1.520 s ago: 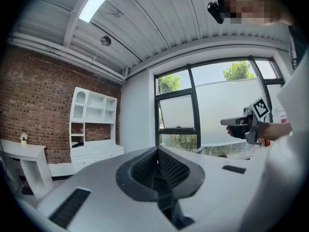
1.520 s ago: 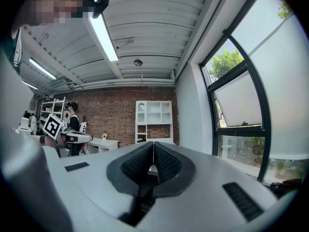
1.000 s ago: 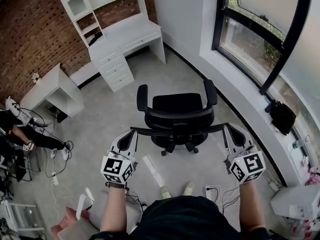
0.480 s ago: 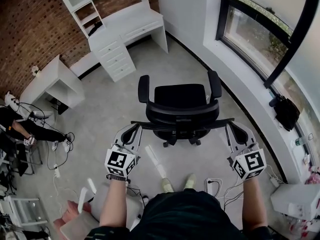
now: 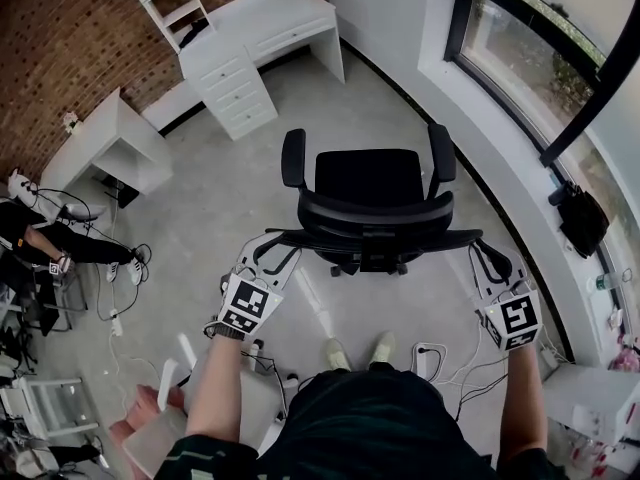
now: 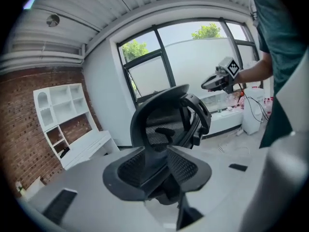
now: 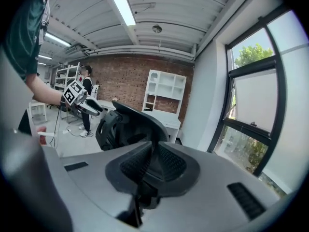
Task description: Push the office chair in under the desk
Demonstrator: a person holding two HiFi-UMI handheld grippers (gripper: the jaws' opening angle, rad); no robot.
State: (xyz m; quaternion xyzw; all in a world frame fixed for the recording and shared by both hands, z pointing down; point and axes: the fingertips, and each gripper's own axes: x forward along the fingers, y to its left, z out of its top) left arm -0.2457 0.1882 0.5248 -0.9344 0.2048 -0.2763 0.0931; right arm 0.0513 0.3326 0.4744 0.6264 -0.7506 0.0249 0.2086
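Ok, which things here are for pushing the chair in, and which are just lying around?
For the job:
office chair
white desk
left gripper, fingers opening with the chair back between them
right gripper, shut on the chair back

Just lying about:
small white table
black bag by the window
seated person
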